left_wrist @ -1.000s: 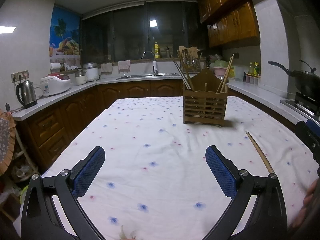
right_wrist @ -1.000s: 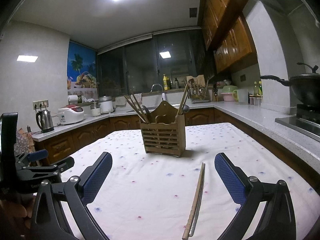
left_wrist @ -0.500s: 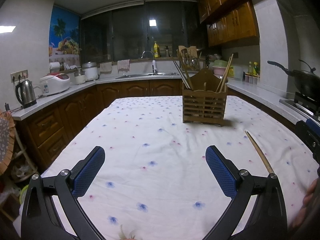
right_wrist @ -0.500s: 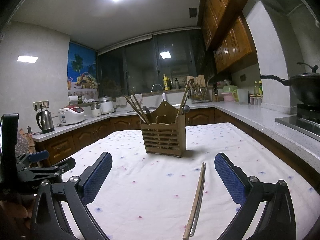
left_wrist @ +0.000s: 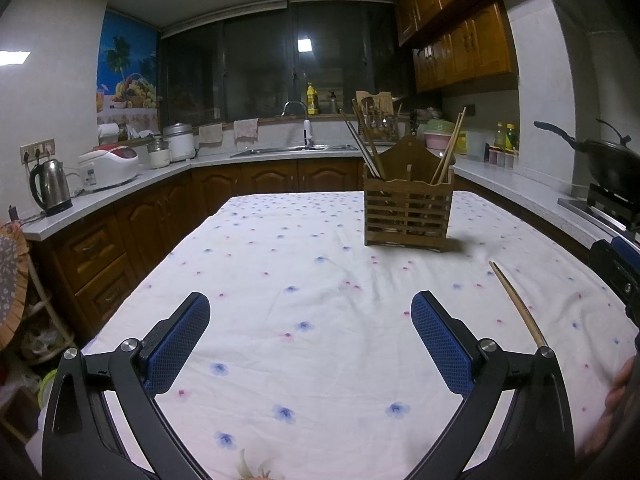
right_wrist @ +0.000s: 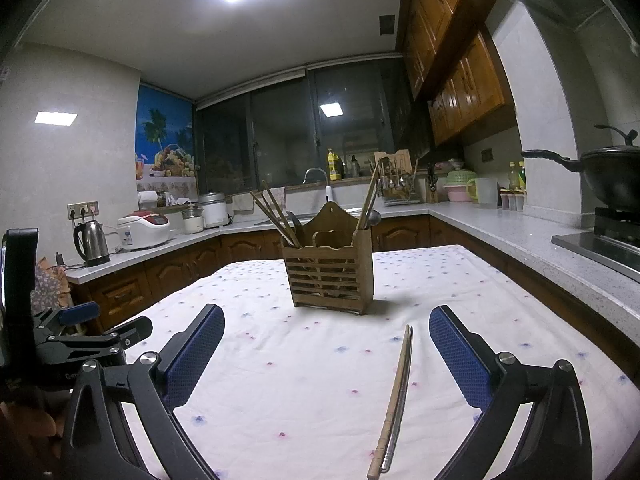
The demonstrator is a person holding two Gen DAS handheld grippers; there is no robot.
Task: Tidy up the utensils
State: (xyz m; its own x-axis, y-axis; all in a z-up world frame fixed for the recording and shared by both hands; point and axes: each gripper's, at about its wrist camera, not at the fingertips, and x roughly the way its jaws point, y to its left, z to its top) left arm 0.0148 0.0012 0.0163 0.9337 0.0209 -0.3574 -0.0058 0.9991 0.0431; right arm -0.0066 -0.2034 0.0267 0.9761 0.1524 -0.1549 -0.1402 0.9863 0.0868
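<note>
Two chopsticks [right_wrist: 394, 404] between right hand-held gripper [right_wrist: 326, 354] fingers

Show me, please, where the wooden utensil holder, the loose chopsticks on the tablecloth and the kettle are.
wooden utensil holder [right_wrist: 328, 276], right wrist view, slatted front.
loose chopsticks [right_wrist: 396, 396], right wrist view, mid-length.
kettle [left_wrist: 51, 184], left wrist view, steel body.

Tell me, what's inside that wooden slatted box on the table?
The wooden holder has chopsticks leaning out left, and more sticks plus a ladle-like utensil right. The slats hide their lower ends.
</note>
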